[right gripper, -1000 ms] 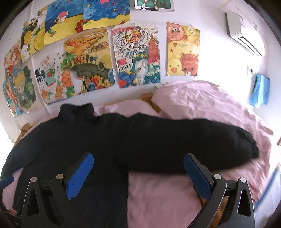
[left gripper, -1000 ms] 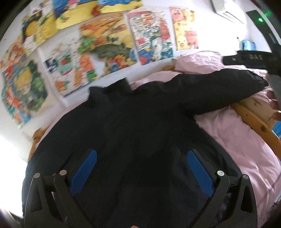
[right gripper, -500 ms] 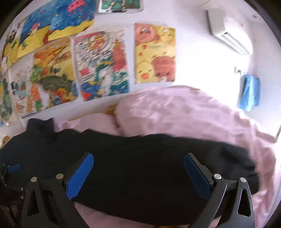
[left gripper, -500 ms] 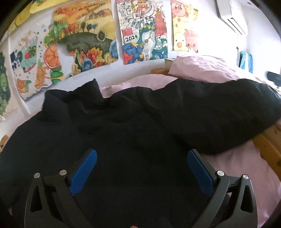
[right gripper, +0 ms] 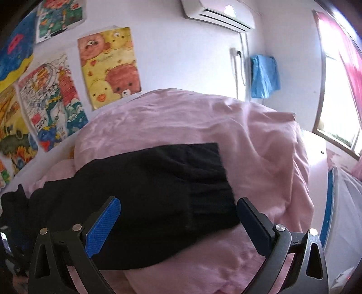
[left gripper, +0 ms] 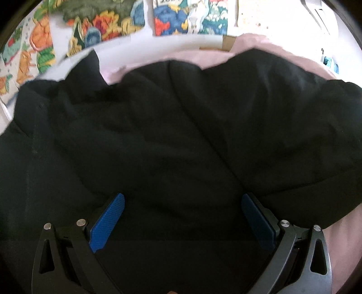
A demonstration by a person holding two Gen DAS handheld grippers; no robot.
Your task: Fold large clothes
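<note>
A large black jacket [left gripper: 172, 135] lies spread on a pink bed, collar toward the wall. It fills most of the left wrist view. My left gripper [left gripper: 182, 208] hangs open low over the jacket's body, blue pads wide apart and nothing between them. In the right wrist view the jacket's sleeve [right gripper: 158, 192] stretches rightward across the pink duvet [right gripper: 248, 140], ending in a ribbed cuff [right gripper: 210, 203]. My right gripper [right gripper: 178, 214] is open and straddles the sleeve near the cuff, its fingers on either side.
Colourful drawings [right gripper: 108, 65] cover the wall behind the bed. An air conditioner [right gripper: 217, 11] and a blue cloth [right gripper: 264, 74] hang at the upper right, with a bright window [right gripper: 339, 101] at the far right. A blue-edged object [right gripper: 329, 203] stands beside the bed.
Both grippers have moved forward and lower toward the jacket. The right one swung rightward along the sleeve to the cuff. Both stayed open.
</note>
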